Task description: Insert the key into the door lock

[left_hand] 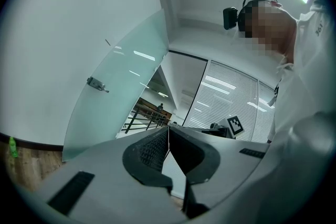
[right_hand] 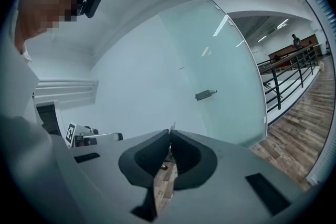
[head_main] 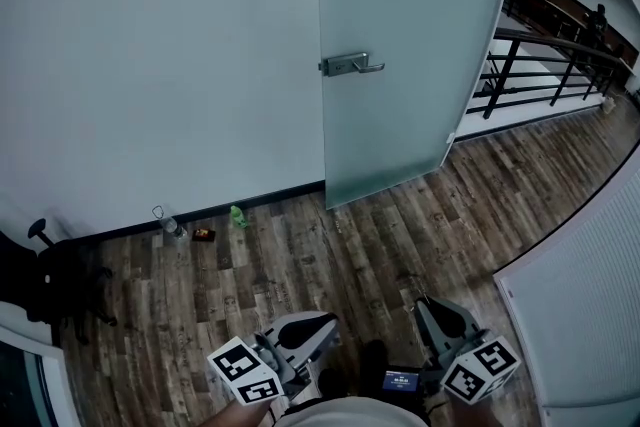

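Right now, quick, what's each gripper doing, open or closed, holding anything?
Left gripper: closed, nothing between its jaws.
Right gripper: closed on a thin metal tip, apparently the key.

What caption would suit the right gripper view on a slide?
Right gripper, jaws closed on what looks like a key, facing the frosted glass door and its handle.

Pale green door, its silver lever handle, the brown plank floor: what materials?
Pale green door: looks like frosted glass, with a milky matte face and no frame. Silver lever handle: probably brushed metal, with a dull grey sheen. Brown plank floor: wood or wood-look laminate. Grain and plank seams show, but I can't tell which.
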A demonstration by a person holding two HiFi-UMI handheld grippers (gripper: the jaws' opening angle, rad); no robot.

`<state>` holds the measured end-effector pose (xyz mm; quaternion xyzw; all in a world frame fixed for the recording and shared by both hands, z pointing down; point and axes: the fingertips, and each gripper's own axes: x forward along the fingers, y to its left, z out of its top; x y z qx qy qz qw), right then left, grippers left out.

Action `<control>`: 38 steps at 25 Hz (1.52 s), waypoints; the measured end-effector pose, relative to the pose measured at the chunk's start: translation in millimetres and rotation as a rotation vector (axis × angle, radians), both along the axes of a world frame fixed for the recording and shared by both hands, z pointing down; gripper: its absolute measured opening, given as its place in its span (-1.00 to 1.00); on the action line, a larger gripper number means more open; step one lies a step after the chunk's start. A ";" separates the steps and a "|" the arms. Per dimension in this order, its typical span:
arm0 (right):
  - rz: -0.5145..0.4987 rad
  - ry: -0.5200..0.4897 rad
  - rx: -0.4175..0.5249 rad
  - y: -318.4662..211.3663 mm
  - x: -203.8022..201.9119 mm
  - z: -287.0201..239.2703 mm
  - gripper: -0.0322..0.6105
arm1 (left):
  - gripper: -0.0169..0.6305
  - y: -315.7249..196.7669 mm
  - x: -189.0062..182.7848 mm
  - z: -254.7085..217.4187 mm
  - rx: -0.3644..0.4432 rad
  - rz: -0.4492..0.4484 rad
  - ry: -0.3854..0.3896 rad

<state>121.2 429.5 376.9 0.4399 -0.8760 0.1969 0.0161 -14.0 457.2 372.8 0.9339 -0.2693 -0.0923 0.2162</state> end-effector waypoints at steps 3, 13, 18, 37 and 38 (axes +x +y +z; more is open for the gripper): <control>-0.011 0.006 0.001 -12.6 0.3 2.4 -0.84 | -0.90 -9.6 0.5 0.9 -0.001 -0.013 -0.001; -0.088 -0.011 0.005 -98.6 6.9 5.7 -0.84 | -0.90 -81.8 10.5 2.5 -0.011 -0.098 -0.012; -0.130 -0.005 -0.006 -145.3 19.7 3.8 -0.84 | -0.90 -125.0 25.5 -2.6 -0.018 -0.141 -0.011; -0.211 -0.026 -0.023 -246.2 42.9 -0.5 -0.84 | -0.90 -221.3 58.3 -6.7 -0.051 -0.210 -0.022; -0.217 -0.027 -0.024 -248.3 40.2 -0.1 -0.84 | -0.90 -223.8 56.5 -6.8 -0.050 -0.213 -0.024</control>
